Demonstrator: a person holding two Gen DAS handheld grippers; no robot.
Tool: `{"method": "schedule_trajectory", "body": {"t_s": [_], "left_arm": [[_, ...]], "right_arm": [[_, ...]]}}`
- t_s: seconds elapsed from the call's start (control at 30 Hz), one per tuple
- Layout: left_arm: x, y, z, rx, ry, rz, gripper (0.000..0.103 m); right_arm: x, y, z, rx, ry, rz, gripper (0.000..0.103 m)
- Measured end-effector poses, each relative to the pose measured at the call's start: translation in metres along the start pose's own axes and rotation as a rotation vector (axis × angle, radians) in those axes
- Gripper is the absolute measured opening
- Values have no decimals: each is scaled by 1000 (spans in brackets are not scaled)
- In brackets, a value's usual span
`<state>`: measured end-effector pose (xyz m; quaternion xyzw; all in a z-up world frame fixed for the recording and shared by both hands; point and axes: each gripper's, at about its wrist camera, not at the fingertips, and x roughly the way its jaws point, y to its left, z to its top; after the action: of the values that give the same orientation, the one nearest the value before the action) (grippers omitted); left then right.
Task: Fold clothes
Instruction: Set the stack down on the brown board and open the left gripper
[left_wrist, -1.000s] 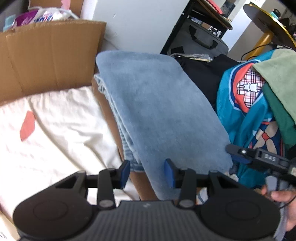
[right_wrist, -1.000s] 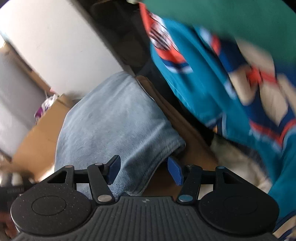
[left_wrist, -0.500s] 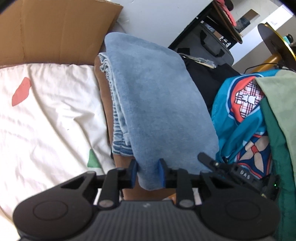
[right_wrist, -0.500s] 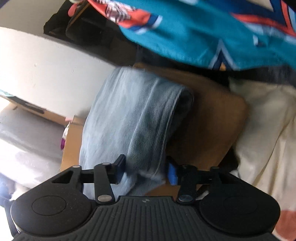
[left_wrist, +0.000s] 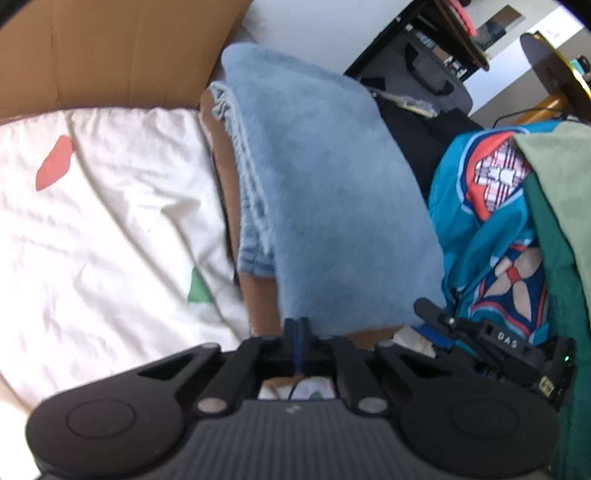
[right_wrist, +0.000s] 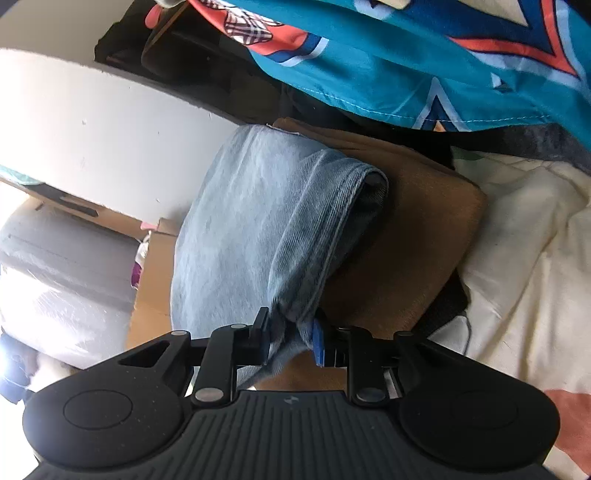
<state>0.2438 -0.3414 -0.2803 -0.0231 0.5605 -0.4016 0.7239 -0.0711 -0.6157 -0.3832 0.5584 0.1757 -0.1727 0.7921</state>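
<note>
Folded light-blue jeans (left_wrist: 332, 192) lie on a brown folded garment (left_wrist: 258, 302) on the white sheet (left_wrist: 110, 229). My left gripper (left_wrist: 297, 332) is shut, its blue pads together on the jeans' near edge, of which only a thin bit is caught. In the right wrist view the jeans (right_wrist: 258, 221) bunch into a thick fold that runs down between the pads of my right gripper (right_wrist: 291, 332). Its jaws are closing and press on that fold. The left wrist view also shows the right gripper (left_wrist: 436, 314), at the jeans' near right corner.
A heap of clothes, with a teal patterned shirt (left_wrist: 480, 229) and green garments (left_wrist: 561, 258), lies right of the jeans. A cardboard box (left_wrist: 110, 55) stands behind the sheet. A black bag (left_wrist: 424, 74) and a white wall (right_wrist: 92, 129) are beyond.
Both grippers have gone from wide open around the jeans' near edge to closed on it. The right gripper has sunk and rolled, and the jeans now bunch between its pads.
</note>
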Motion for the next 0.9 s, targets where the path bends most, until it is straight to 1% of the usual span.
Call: {"method": "schedule_trajectory", "body": {"t_s": [0.17, 0.27, 0.33, 0.37, 0.4, 0.43, 0.53, 0.57, 0.6, 0.63, 0.67, 0.7, 0.73, 0.8, 0.87, 0.9], "left_arm": [[-12, -1, -4, -1, 11, 15, 1], [-22, -5, -3, 6, 14, 23, 8], [-30, -8, -1, 11, 13, 34, 21], [-35, -10, 0, 14, 11, 42, 25], [-39, -13, 2, 25, 10, 53, 35], [-43, -16, 4, 36, 10, 64, 44], [-55, -24, 10, 66, 7, 95, 52], [-60, -25, 12, 62, 9, 94, 54], [-65, -27, 14, 60, 9, 95, 59], [-70, -29, 16, 61, 5, 101, 63], [-75, -31, 18, 63, 1, 108, 66], [-82, -33, 19, 69, -5, 117, 72], [-88, -35, 21, 74, -11, 125, 78], [-101, -42, 24, 90, -22, 149, 85], [-113, -48, 28, 97, -24, 167, 88], [-118, -50, 29, 93, -21, 177, 92]], "right_arm": [[-19, 10, -10, -5, 20, -40, 22], [-29, 20, -12, -29, 22, -81, 23], [-31, 27, -11, -31, 25, -96, 25], [-32, 30, -10, -30, 24, -109, 27], [-34, 34, -9, -29, 24, -126, 36], [-36, 38, -8, -29, 22, -141, 38], [-40, 53, -5, -52, 20, -183, 38], [-41, 59, -4, -61, 23, -198, 38], [-42, 65, -3, -70, 28, -205, 39], [-43, 71, -2, -81, 29, -217, 48], [-43, 77, -1, -93, 28, -231, 51], [-45, 83, 0, -100, 27, -242, 56], [-46, 89, 2, -102, 28, -252, 59], [-49, 100, 6, -108, 30, -274, 61], [-53, 111, 9, -112, 37, -300, 64], [-54, 116, 11, -113, 41, -316, 67]]}}
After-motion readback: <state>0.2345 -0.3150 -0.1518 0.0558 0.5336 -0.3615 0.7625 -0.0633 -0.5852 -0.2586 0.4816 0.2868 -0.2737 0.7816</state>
